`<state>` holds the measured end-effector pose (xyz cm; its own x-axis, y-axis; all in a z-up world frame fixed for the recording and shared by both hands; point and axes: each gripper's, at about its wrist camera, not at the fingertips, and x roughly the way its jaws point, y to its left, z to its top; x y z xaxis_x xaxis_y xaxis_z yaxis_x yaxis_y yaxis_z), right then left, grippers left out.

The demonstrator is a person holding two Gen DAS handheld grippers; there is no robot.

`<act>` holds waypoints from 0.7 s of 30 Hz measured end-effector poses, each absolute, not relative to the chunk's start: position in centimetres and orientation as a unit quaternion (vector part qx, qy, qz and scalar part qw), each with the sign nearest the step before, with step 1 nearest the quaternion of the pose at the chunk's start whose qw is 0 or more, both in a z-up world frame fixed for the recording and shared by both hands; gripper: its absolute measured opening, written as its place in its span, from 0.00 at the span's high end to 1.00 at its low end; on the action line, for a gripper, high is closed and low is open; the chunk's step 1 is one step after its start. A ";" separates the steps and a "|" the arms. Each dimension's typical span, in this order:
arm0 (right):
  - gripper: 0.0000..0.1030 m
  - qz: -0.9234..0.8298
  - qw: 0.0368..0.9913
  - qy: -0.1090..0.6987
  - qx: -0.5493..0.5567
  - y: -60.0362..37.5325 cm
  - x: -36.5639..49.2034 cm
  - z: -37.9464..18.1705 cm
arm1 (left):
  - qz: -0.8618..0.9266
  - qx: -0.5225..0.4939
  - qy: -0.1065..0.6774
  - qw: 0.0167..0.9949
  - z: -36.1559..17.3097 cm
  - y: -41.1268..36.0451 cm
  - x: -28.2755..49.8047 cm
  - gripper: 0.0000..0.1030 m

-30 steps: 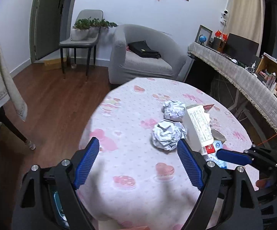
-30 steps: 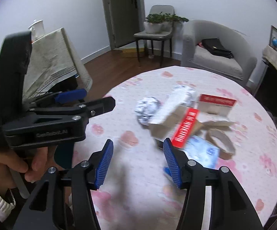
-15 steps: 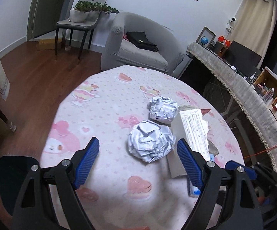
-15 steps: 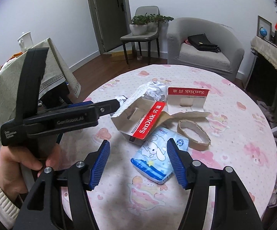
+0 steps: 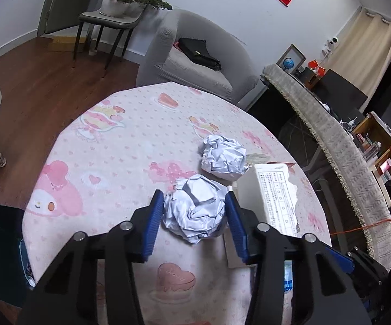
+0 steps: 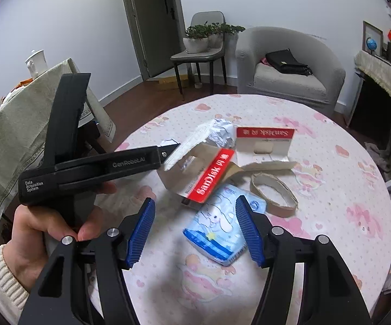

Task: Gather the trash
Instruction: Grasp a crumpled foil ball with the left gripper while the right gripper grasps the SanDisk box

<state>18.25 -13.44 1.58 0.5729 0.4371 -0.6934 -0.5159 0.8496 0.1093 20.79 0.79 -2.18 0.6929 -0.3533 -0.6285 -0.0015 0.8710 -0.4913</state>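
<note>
My left gripper (image 5: 194,212) has its blue pads pressed on both sides of a crumpled paper ball (image 5: 195,214) that rests on the round pink table (image 5: 114,146). A second paper ball (image 5: 223,155) lies just behind it, and a white torn carton (image 5: 272,195) lies to the right. My right gripper (image 6: 195,224) is open and empty above a blue cartoon tissue pack (image 6: 222,230). Beyond it lie a red SanDisk card box (image 6: 209,173), a SanDisk backing card (image 6: 264,142) and a cardboard ring (image 6: 273,193). The left gripper's body (image 6: 100,162) shows in the right wrist view.
A dark bin (image 5: 0,252) stands at the table's left edge. A grey armchair (image 5: 195,54) with a black bag, a chair with a plant (image 5: 119,13), a cloth-covered sideboard (image 5: 338,146) and a draped table (image 6: 27,124) surround the round table.
My left gripper moved forward and down over the near paper ball and closed on it. My right gripper came in over the tissue pack and stays open.
</note>
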 end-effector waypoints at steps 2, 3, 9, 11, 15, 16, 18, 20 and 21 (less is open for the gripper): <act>0.36 0.269 0.887 0.370 -0.061 -12.6 18.2 1.7 | -0.093 -0.231 0.378 0.892 -2.0 1.1 20.5 0.52; 0.36 0.267 0.888 0.368 -0.065 -12.4 18.2 1.7 | -0.091 -0.230 0.376 0.893 -1.9 1.3 20.5 0.52; 0.36 0.255 0.895 0.358 -0.083 -10.9 18.4 1.6 | -0.080 -0.231 0.361 0.900 -0.9 2.9 19.6 0.53; 0.36 0.251 0.896 0.357 -0.083 -10.5 18.5 1.5 | -0.076 -0.229 0.358 0.902 -0.6 3.5 19.3 0.53; 0.36 0.242 0.900 0.350 -0.097 -9.1 18.7 1.4 | -0.068 -0.229 0.357 0.903 -0.3 5.1 18.7 0.52; 0.36 0.236 0.902 0.348 -0.103 -8.8 18.8 1.2 | -0.066 -0.229 0.357 0.903 -0.2 5.5 18.5 0.52; 0.36 0.222 0.902 0.353 -0.113 -8.0 19.1 0.7 | -0.064 -0.229 0.355 0.904 0.0 6.2 18.0 0.52; 0.36 0.210 0.903 0.359 -0.113 -7.5 19.6 0.3 | -0.063 -0.225 0.354 0.905 0.2 6.8 17.6 0.52; 0.38 0.205 0.903 0.359 -0.113 -7.3 19.8 0.2 | -0.062 -0.222 0.354 0.906 0.3 7.0 17.5 0.52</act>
<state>19.81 -7.27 0.18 0.6579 0.2890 -0.6954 -0.4515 0.8904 -0.0572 17.49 7.01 0.27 0.7415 -0.2695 -0.6145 -0.0444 0.8941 -0.4457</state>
